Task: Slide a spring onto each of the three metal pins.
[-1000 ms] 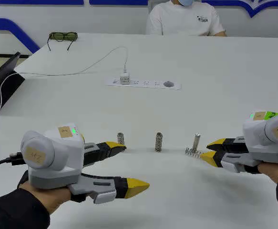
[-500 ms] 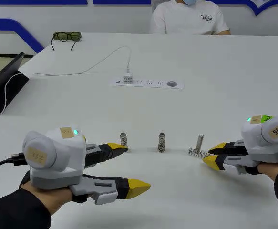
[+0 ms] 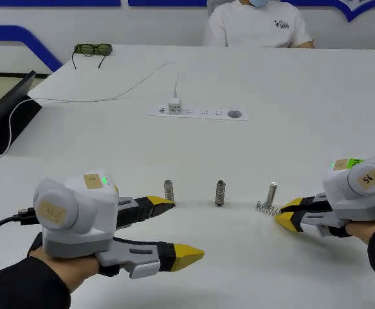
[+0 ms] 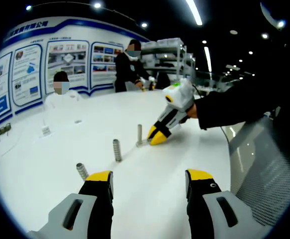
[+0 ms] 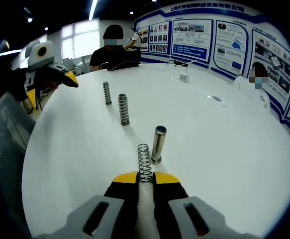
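The jaws of the right gripper point(image 3: 286, 214) have been drawn together over the last second and are now pinched on the near end of the spring point(image 3: 266, 207), so the pick-up is judged begun. The spring appears to lie flat on the table point(image 3: 303, 129), just at 7 o'clock of the bare pin point(image 3: 272, 193). Its long axis is laid 3-to-9 in the head view, free end toward 9. The two other pins point(image 3: 220, 192) are already sleeved. The left gripper point(image 3: 181, 226) is held empty, jaws spread wide.
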`<state>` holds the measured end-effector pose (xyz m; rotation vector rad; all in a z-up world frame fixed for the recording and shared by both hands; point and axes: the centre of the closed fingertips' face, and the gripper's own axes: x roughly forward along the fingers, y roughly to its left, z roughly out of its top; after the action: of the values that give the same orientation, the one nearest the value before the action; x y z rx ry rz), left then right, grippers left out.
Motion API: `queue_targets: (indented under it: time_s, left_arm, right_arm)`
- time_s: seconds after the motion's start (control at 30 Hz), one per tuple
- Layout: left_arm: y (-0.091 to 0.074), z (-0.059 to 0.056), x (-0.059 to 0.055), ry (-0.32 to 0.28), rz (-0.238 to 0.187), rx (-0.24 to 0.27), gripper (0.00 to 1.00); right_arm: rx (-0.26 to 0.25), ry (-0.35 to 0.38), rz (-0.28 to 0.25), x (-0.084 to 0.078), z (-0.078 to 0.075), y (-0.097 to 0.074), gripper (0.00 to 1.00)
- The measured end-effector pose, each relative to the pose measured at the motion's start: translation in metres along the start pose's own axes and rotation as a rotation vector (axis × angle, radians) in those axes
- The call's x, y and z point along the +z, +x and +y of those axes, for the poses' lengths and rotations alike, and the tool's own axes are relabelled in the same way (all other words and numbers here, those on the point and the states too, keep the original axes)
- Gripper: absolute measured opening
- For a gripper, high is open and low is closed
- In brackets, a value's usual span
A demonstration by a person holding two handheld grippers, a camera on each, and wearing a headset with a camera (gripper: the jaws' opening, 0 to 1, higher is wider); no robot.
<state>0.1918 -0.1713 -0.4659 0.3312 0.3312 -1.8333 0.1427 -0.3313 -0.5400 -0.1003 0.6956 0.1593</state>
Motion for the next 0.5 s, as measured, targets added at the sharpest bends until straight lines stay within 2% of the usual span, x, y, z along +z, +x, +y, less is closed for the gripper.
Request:
queue_targets:
  time_s: [0.17,0.5]
  left_arm:
    - [0.0,-0.001,0.0,0.003,-0.001,-0.006,0.58]
    - [0.002,-0.002,0.0,0.009,0.001,-0.014,0.57]
  right_arm:
    - [0.01,-0.009,0.003,0.002,0.007,-0.004,0.11]
    - [0.067,-0.07,-0.023,0.02,0.032,-0.017,0.11]
